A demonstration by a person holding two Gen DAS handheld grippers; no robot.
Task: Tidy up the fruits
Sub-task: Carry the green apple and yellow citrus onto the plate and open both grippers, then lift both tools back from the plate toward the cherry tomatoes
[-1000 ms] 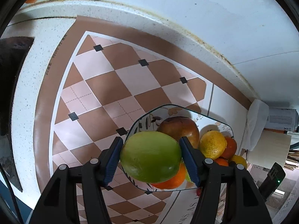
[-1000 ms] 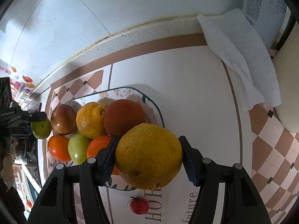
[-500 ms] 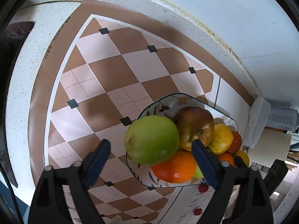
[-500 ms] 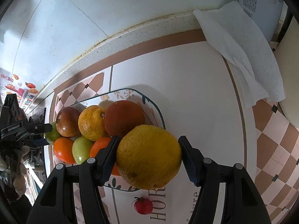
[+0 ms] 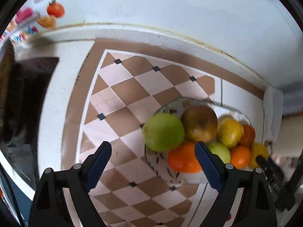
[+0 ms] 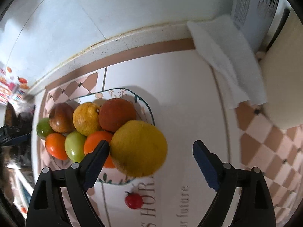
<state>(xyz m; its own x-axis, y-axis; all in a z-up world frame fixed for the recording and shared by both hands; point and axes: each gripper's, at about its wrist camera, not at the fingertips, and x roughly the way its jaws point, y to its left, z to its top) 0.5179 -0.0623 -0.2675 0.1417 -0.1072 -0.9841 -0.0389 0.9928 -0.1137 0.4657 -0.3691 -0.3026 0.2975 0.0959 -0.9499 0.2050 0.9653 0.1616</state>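
Observation:
A patterned glass plate [image 5: 161, 167] [image 6: 145, 106] on the counter holds a pile of fruit. In the left wrist view a large green apple [image 5: 163, 132] rests at the pile's left edge beside a brown-red apple [image 5: 199, 123], oranges and a lemon. My left gripper [image 5: 153, 162] is open and empty, drawn back from the green apple. In the right wrist view a big yellow orange [image 6: 139, 148] sits at the pile's right front edge. My right gripper [image 6: 151, 158] is open, its left finger [image 6: 98, 155] close beside that orange.
A white folded cloth [image 6: 227, 60] lies at the back right by a white box [image 6: 251, 5]. A dark object [image 5: 24, 94] stands at the left of the counter. The checked mat [image 5: 123, 98] spreads left of the plate. The tiled wall runs behind.
Both grippers opened and let go: the green apple now lies on the pile's left edge, the yellow orange on its right front edge. The left gripper drew back.

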